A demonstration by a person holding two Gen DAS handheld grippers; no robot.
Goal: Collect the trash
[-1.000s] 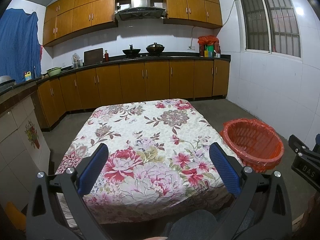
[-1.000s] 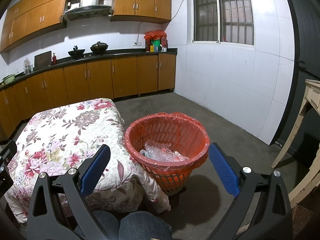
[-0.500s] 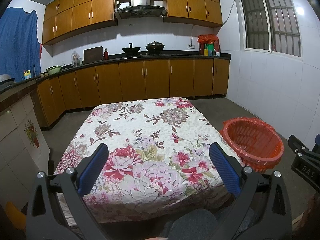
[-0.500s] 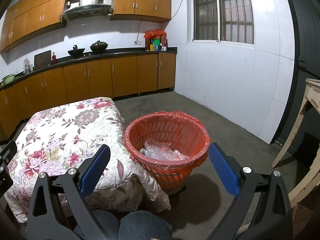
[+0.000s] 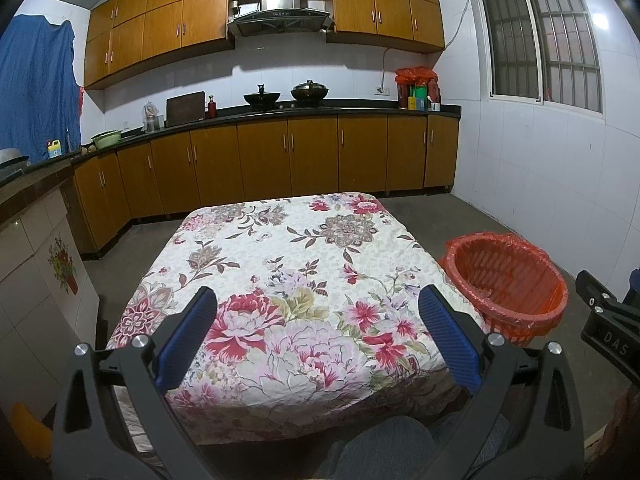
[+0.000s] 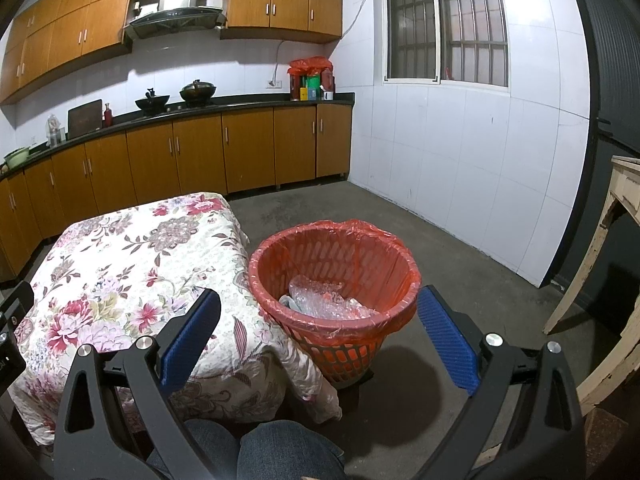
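Orange mesh plastic forms the wastebasket (image 6: 334, 300), lined with a thin red bag whose edge folds over the rim, and it stands on the grey concrete floor (image 6: 460, 280) just beside the right-hand corner of our table. Inside it we see the collected trash: crumpled clear plastic wrap (image 6: 326, 300) lying at the bottom. In the left wrist view the same wastebasket (image 5: 506, 284) shows past the table's right edge, its contents hidden by the near wall.

We hold the left gripper (image 5: 318, 336) above the near part of the floral tablecloth (image 5: 280, 264), its blue-padded fingers (image 5: 188, 336) spread wide with nothing between them. We hold the right gripper (image 6: 318, 336) just as wide apart and empty, aimed so that the wastebasket sits between the two blue pads (image 6: 448, 336) in the frame, raised above it and not touching. The cloth (image 6: 120, 272) covers the whole tabletop and hangs over the corner beside the basket.

Our knees in blue jeans (image 6: 280, 452) show at the bottom edge. Behind the table run brown wooden cabinets (image 5: 280, 160) under a dark counter carrying two black pots (image 5: 286, 94), with a steel range hood (image 5: 280, 4) above and a barred window (image 5: 540, 36) on the white tiled wall at the right. A worn, cream-painted piece of furniture (image 6: 616, 240) stands at the far right of the right wrist view.
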